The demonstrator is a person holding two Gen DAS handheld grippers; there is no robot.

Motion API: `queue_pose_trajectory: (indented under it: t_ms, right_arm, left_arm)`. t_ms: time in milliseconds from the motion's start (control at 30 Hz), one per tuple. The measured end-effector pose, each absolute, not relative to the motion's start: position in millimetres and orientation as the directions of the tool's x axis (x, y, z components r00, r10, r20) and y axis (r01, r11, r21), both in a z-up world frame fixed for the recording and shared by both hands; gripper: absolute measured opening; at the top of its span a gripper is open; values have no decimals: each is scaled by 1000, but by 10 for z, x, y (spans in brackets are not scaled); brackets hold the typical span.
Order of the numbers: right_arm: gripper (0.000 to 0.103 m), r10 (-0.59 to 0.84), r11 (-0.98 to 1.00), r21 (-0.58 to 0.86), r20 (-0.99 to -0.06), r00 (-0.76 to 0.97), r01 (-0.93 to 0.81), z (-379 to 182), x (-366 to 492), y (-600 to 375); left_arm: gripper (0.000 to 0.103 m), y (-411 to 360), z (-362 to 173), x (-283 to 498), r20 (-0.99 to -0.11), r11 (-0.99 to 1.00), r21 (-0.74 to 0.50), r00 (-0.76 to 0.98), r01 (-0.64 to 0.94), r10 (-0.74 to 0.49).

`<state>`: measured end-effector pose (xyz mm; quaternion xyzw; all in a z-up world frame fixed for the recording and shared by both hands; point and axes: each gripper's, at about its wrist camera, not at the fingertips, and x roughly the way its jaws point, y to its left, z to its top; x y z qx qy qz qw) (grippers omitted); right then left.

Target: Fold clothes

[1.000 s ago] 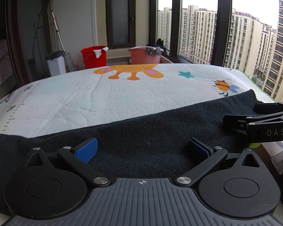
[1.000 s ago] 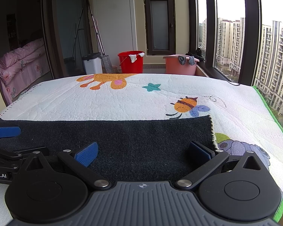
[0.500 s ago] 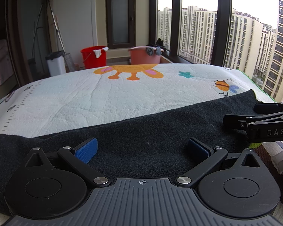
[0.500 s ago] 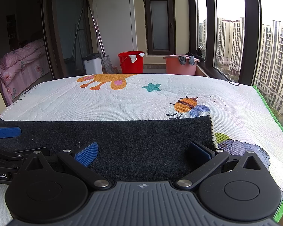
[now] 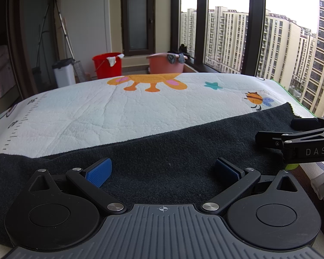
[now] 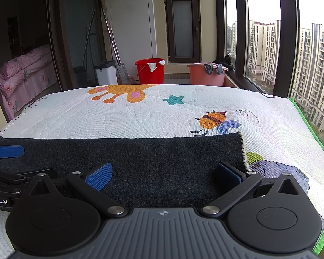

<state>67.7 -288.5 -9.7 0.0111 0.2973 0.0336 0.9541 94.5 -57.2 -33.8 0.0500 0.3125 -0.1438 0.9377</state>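
Observation:
A dark, fuzzy cloth (image 5: pixel 162 146) lies flat along the near edge of a white cartoon-print mat (image 5: pixel 129 108). It also shows in the right wrist view (image 6: pixel 151 157), its right end by the bee picture. My left gripper (image 5: pixel 162 170) is open, its blue pads spread just above the cloth. My right gripper (image 6: pixel 164 174) is open too, low over the cloth's right end. Each gripper shows in the other's view, the right gripper (image 5: pixel 296 138) at the right and the left gripper (image 6: pixel 8 161) at the left. Neither holds anything.
The mat (image 6: pixel 183 112) has a green edge (image 6: pixel 313 133) at the right. Beyond it stand a red bucket (image 6: pixel 150 71), a pink basin (image 6: pixel 206 75), a white bin (image 6: pixel 105 73) and a mop. Windows are at the right; a pink bed (image 6: pixel 21 73) is at the left.

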Motion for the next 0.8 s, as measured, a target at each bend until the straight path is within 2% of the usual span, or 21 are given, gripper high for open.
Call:
queue_pose_trajectory:
  t_ms: [300,533,600,733,767,800]
  right_arm:
    - [103,54,997,-8,-589,806,-73,-113,720,-2811]
    - [103,131,988,19,-621,773,-152,-67,802,-2871]
    - [103,201,979,111,-596,778,-169,-8,711,-3035]
    - [100,300,906,413,-467,832,-95,153,282,-3586]
    - [95,299,893,445,-465,833,-72,147,248,-3649]
    - [78,295,882,468,-469,833,-48,133,227,-3699]
  left_arm:
    - [103,-570,-339,948,-600,954,4,763,301,-238]
    - [103,-580,-333,923,-601,954,8,764,301,-236]
    - [103,-584,-333,918,-601,954,13,765,301,-233]
    - [103,-534,-332,919,-601,954,6,763,301,-237]
    - [103,-533,-331,916,-601,954,10,764,301,-235]
    - [103,-520,-332,926,-601,954,12,764,301,-234]
